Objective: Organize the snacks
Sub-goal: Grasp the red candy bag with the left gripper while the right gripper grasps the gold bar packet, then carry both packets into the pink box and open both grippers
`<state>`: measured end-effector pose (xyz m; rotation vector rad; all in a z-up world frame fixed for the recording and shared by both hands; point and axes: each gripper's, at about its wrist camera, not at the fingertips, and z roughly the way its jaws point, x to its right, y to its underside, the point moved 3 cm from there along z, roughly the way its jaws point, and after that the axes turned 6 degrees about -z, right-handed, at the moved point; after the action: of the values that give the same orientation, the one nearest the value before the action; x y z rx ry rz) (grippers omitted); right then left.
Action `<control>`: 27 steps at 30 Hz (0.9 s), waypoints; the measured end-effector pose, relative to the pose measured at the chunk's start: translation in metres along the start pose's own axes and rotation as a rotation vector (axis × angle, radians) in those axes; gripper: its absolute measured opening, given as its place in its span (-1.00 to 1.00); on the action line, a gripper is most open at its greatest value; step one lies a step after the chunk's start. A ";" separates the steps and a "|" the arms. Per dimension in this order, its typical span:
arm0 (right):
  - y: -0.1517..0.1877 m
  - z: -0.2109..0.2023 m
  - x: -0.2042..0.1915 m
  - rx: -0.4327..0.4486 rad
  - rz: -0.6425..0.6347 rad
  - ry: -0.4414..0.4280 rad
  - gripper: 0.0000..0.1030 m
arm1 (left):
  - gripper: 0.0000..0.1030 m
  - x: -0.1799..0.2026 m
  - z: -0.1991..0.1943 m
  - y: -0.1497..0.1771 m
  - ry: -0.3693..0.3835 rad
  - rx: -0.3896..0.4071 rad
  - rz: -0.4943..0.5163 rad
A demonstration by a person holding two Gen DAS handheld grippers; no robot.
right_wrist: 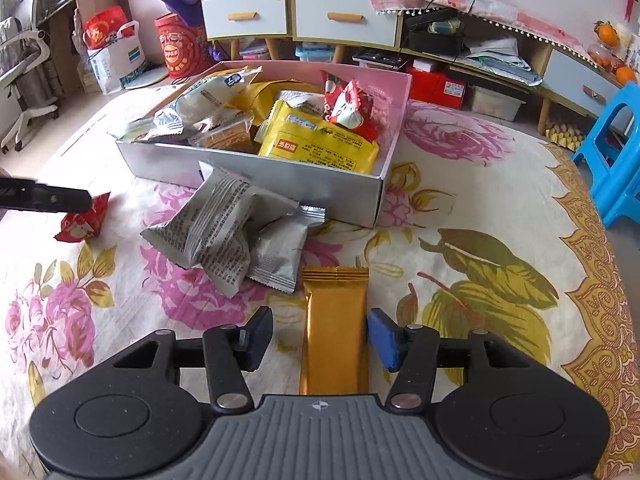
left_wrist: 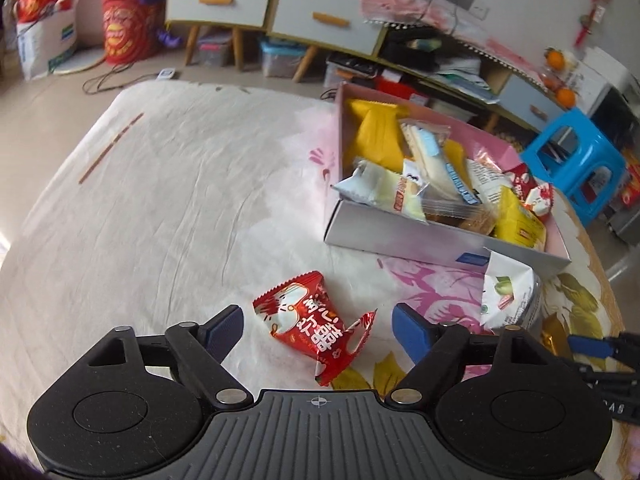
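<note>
A flower-printed cloth (right_wrist: 460,208) covers the table, with a shallow pink-lined box (right_wrist: 394,120) on it, heaped with wrapped snacks (yellow packs, pale pastry bags and a red packet among them). Just in front of the box's near wall lie two grey foil packets (right_wrist: 216,228), one overlapping the other. Nearer the right gripper (right_wrist: 320,338), a gold bar wrapper (right_wrist: 335,332) lies flat on the cloth between the spread fingers, the blue pad at its right edge, the dark one apart from it. Over on the plain part of the cloth, the left gripper (left_wrist: 318,326) stands wide around a small red snack packet (left_wrist: 316,326), neither pad touching it.
</note>
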<state>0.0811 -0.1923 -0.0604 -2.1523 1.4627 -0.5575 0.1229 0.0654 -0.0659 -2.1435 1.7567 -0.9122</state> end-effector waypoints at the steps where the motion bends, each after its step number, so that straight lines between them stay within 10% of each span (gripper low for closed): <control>1: 0.001 0.001 0.000 -0.006 -0.004 0.002 -0.16 | 0.40 0.000 0.000 0.001 -0.003 -0.006 -0.006; 6: 0.000 0.000 -0.002 -0.008 -0.012 -0.016 -0.57 | -0.16 0.003 0.005 0.009 -0.016 -0.048 -0.009; 14: -0.007 -0.010 -0.008 0.019 -0.025 -0.007 -0.62 | -0.56 0.001 -0.005 0.007 0.014 -0.040 -0.020; 27: -0.034 -0.034 0.003 0.114 0.076 0.004 -0.62 | -0.60 0.002 -0.023 -0.006 0.062 0.004 -0.038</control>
<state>0.0877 -0.1902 -0.0131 -2.0012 1.4717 -0.6031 0.1143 0.0692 -0.0444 -2.1760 1.7464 -1.0010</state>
